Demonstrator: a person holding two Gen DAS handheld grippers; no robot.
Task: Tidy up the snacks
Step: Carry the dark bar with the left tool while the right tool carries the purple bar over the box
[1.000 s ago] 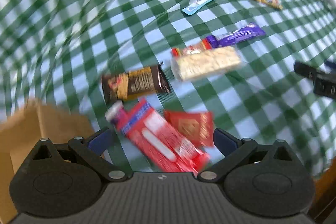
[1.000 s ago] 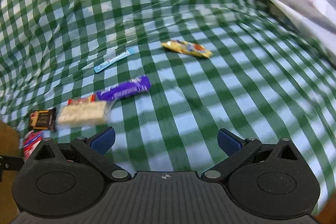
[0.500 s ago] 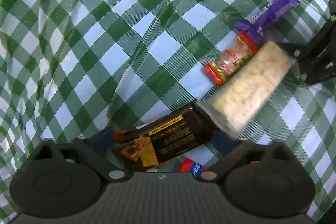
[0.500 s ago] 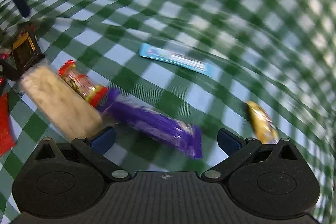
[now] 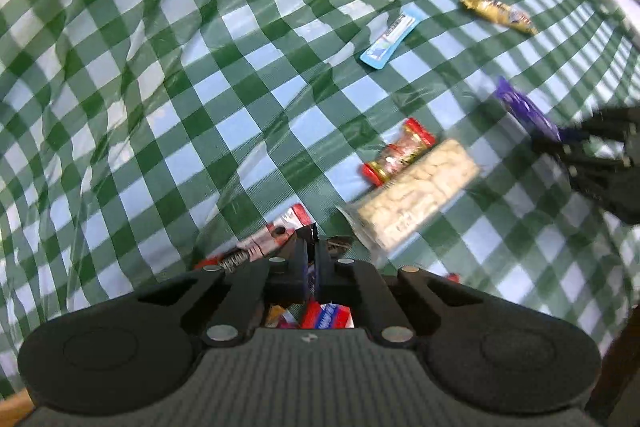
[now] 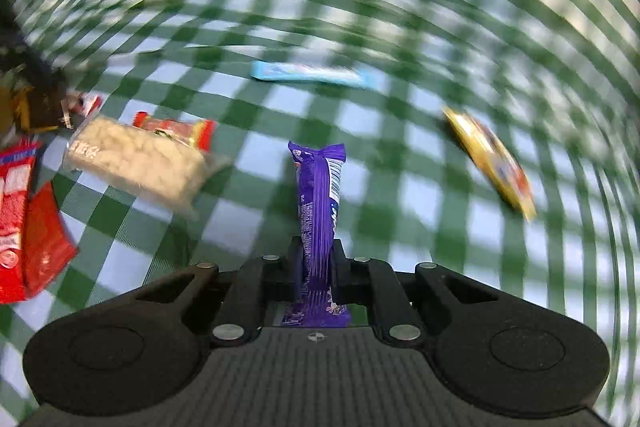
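In the left wrist view, the left gripper (image 5: 311,259) sits at bottom centre with its jaws closed on a dark wrapper (image 5: 308,241); only a thin edge shows between the fingers, so its label cannot be read. Under the gripper body, bits of red and blue packets (image 5: 326,315) peek out, mostly hidden. Just left of the jaws lies a red-and-white packet (image 5: 264,245), partly covered. To the right lie a clear pack of pale crackers (image 5: 416,195) and, touching its upper edge, a small red-ended packet (image 5: 400,151). Higher up lies a light blue bar (image 5: 390,39), and in the upper right a gold wrapper (image 5: 498,13). At the right edge the right gripper (image 5: 576,147) is blurred, holding the purple bar (image 5: 524,109).

The right wrist view is smeared by motion. At its left edge, red packets (image 6: 28,219) are cut off. In the centre, the right gripper (image 6: 316,263) pinches the purple bar (image 6: 318,203), which stands upright above the green checked tablecloth (image 6: 400,187).
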